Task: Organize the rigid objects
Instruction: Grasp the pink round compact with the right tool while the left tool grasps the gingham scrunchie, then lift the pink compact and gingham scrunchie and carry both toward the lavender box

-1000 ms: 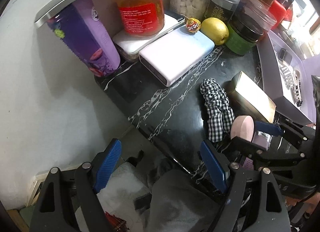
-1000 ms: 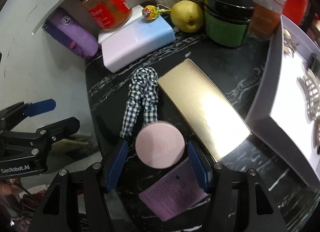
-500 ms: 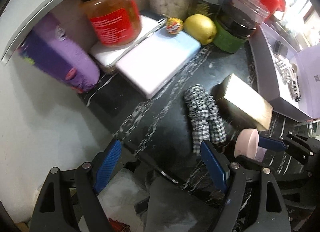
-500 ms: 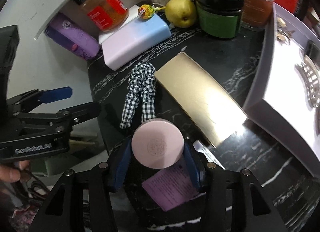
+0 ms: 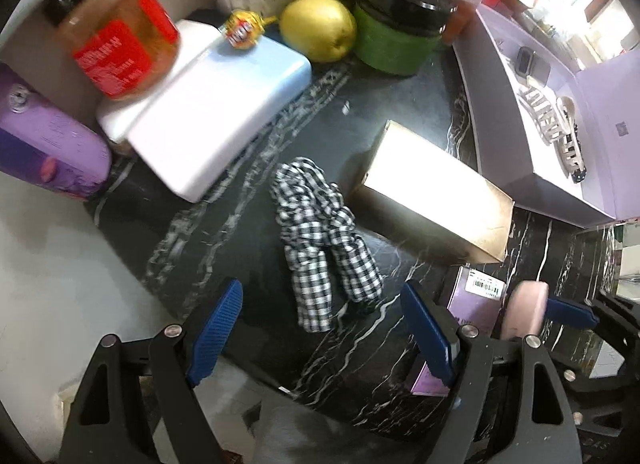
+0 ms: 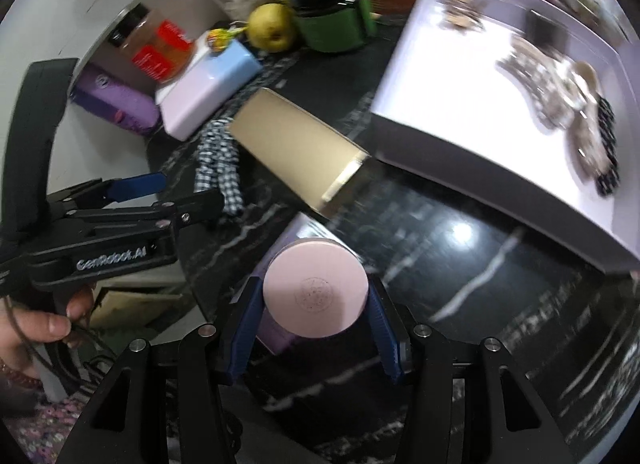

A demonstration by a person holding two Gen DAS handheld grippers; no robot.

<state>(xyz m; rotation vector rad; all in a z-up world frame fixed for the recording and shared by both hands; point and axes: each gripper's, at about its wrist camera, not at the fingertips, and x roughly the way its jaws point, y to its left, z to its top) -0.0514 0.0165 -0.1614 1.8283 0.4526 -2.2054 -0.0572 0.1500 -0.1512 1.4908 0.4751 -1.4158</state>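
My right jaws (image 6: 314, 326) have just closed and clamp the pink disc (image 6: 315, 293). My left jaws (image 5: 320, 338) stand apart, empty, the checked scrunchie (image 5: 320, 232) on the counter (image 5: 404, 104) just ahead between them.

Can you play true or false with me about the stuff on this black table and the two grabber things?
1. The right gripper is squeezing the round pink case. True.
2. The left gripper is holding the checkered scrunchie. False: its jaws are wide open, and the scrunchie lies on the black marble counter.
3. The yellow lemon sits next to the green jar with the black lid. True.
4. The gold box is inside the white tray. False: it lies on the counter beside the tray.
5. The lollipop rests on the pale blue-and-white box. True.
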